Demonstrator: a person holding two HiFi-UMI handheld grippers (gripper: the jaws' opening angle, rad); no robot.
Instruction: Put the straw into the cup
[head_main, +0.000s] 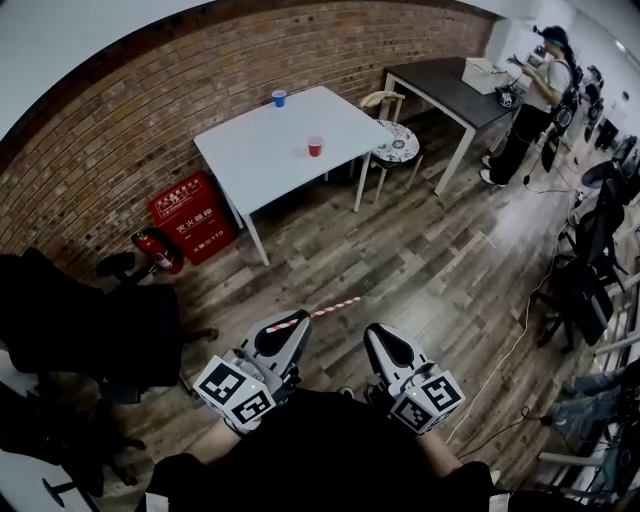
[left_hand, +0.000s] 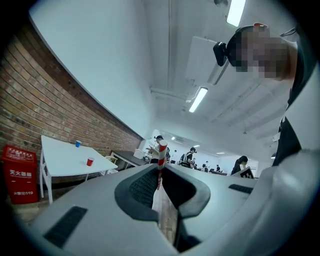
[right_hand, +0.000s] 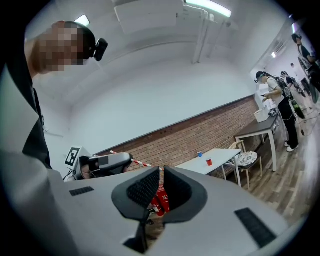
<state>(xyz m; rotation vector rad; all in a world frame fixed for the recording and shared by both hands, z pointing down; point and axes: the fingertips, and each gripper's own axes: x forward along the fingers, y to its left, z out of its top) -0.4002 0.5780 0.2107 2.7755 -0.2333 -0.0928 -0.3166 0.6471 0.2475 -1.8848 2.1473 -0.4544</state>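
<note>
My left gripper (head_main: 283, 328) is held low in front of my body, shut on a red-and-white striped straw (head_main: 325, 311) that sticks out forward and to the right over the wood floor. In the left gripper view the straw (left_hand: 161, 152) stands up between the closed jaws. A red cup (head_main: 315, 147) stands on the white table (head_main: 260, 160) across the room, with a blue cup (head_main: 279, 97) at the table's far edge. The right gripper (head_main: 386, 342) sits beside the left one, jaws together with nothing between them (right_hand: 161, 184).
A red fire-equipment box (head_main: 192, 215) and an extinguisher (head_main: 158, 250) stand by the brick wall. A black chair (head_main: 95, 330) is at my left. A patterned stool (head_main: 397, 144), a dark table (head_main: 450, 88) and a person (head_main: 530, 105) are at the far right. Cables (head_main: 510, 350) lie on the floor.
</note>
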